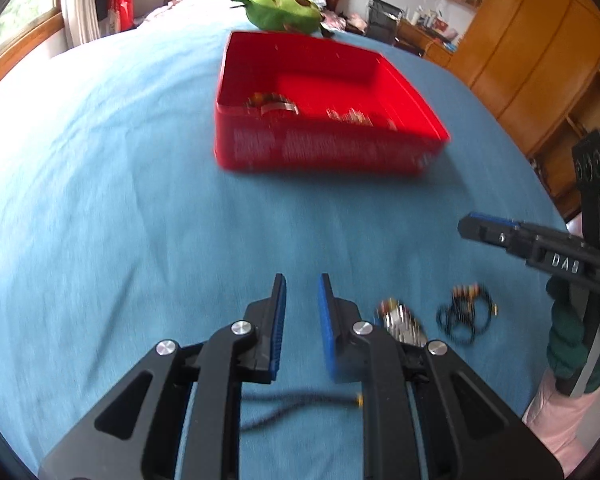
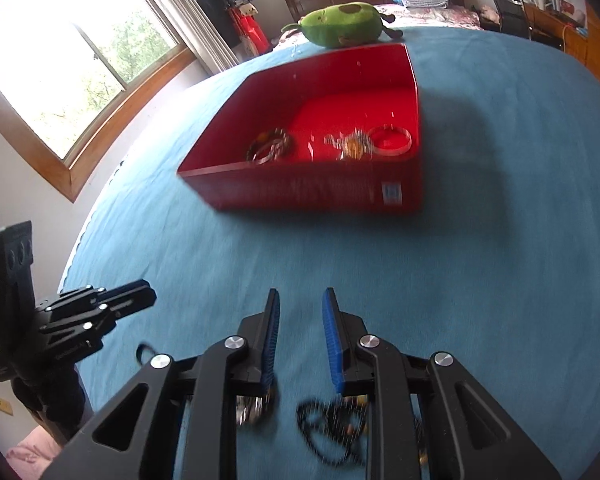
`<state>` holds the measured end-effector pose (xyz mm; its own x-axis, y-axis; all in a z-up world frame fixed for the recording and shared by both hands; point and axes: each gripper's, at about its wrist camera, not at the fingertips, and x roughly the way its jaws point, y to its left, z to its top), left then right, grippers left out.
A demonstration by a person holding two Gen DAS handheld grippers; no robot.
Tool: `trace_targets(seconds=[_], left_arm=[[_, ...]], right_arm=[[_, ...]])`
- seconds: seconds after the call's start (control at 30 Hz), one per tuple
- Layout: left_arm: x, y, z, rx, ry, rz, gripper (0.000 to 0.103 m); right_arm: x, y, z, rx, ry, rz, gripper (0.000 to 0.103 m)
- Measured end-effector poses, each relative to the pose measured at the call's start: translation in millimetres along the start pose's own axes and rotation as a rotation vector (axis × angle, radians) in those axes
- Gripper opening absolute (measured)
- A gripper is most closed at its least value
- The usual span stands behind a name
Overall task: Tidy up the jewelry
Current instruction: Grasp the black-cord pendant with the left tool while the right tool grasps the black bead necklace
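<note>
A red box sits on the blue bedspread and holds a silver bangle, a beaded piece and a white ring bangle. My left gripper is open and empty, above the spread short of the box. A silver bracelet and a black cord necklace with beads lie to its right. A dark cord lies under its jaws. My right gripper is open and empty, over the black necklace; it also shows in the left wrist view.
A green avocado plush lies just behind the box. The bed's edge runs along the left in the right wrist view, below a window. Wooden cabinets stand off to the right.
</note>
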<state>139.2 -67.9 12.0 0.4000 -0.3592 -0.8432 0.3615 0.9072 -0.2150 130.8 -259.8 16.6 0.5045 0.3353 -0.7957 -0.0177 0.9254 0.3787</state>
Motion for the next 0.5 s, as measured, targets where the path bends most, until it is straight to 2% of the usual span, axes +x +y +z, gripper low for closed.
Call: trace_targets(seconds=[0.07,0.13,0.27,0.5], left_arm=[[-1,-3,-14,0.016,0.012,-0.008,0.023],[-3,-7,-27,0.035,0.016,-0.009,0.025],[-6,-15,-45,0.07,0.017,-0.014,0.039],[2,-36,-65,0.161,0.014,0.015,0.042]], right_arm=[[-4,-2,-13,0.012,0.0,0.007,0.024],[-6,-4,-25,0.025,0.001,0.008,0.025],[-10,-8,-41,0.046,0.015,-0.01,0.027],[-18,-12,-52,0.071,0.006,-0.016,0.027]])
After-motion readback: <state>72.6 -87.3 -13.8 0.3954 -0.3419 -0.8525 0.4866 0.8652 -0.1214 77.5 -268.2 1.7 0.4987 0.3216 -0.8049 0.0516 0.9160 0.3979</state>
